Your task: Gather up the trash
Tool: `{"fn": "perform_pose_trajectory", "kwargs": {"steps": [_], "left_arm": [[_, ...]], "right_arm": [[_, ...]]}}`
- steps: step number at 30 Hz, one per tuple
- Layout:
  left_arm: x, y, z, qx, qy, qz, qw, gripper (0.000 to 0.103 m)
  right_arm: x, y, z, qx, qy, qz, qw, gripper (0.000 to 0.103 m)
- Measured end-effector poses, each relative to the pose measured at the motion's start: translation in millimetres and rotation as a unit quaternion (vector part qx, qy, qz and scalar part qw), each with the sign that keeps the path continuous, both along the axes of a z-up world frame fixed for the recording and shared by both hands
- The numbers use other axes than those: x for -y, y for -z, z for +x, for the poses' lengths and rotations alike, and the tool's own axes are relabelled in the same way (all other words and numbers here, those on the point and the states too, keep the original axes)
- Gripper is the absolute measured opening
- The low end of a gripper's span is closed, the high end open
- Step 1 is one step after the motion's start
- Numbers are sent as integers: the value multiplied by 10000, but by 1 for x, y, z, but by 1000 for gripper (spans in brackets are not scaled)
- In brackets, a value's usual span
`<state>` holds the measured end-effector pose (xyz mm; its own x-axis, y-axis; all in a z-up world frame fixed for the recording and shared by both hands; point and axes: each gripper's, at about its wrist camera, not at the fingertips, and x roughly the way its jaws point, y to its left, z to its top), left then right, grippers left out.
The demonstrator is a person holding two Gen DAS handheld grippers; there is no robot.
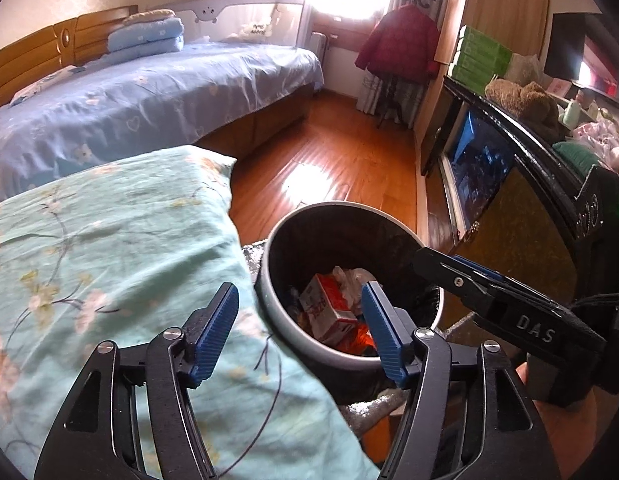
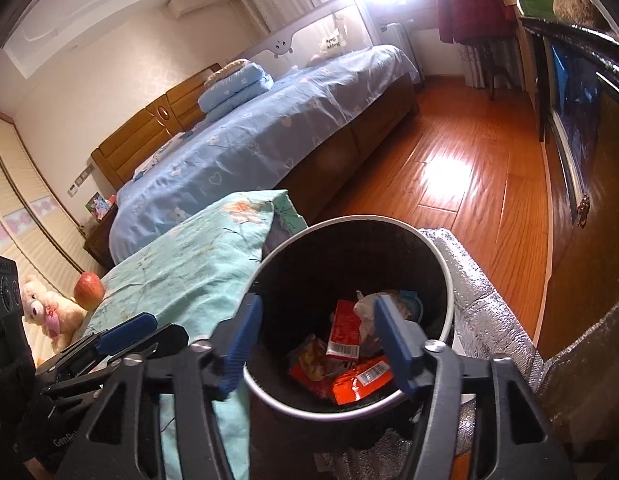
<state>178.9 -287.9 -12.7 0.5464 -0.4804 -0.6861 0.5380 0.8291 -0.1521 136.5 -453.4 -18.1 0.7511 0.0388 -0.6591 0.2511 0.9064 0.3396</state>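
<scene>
Two close wrist views, angled down, sharing the bin (image 1: 351,280).

I'm in a home bedroom: a blue-sheeted bed with wooden headboard (image 1: 149,92) upper left, a red coat on a stand (image 1: 399,46) (upper right), glossy wooden floorboards (image 1: 341,152).
</scene>
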Motion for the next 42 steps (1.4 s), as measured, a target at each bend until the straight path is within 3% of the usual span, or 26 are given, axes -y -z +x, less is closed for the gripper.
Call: {"fn": "perform_pose_trajectory", "kwargs": {"steps": [7, 23, 32, 38, 40, 42], "left_arm": [[-25, -7, -15, 46, -200, -191, 9996, 69], [-116, -2, -76, 201, -808, -522, 9952, 71], [-171, -4, -114, 547, -1381, -504, 9876, 76], [-197, -24, -135, 1027, -1625, -421, 9804, 77], [-204, -30, -141, 1200, -1743, -392, 9766, 82], [-214, -34, -152, 1501, -2007, -267, 9677, 101]], "right_arm": [[-18, -14, -17, 145, -35, -78, 9999, 81], [-78, -16, -64, 429, -373, -122, 9983, 89], [-120, -21, -88, 702, -593, -183, 9956, 90], [-143, -43, -97, 975, -683, -454, 9919, 94], [-149, -53, -102, 1125, -679, -543, 9898, 99], [-157, -62, -108, 1264, -713, -694, 9870, 103]]}}
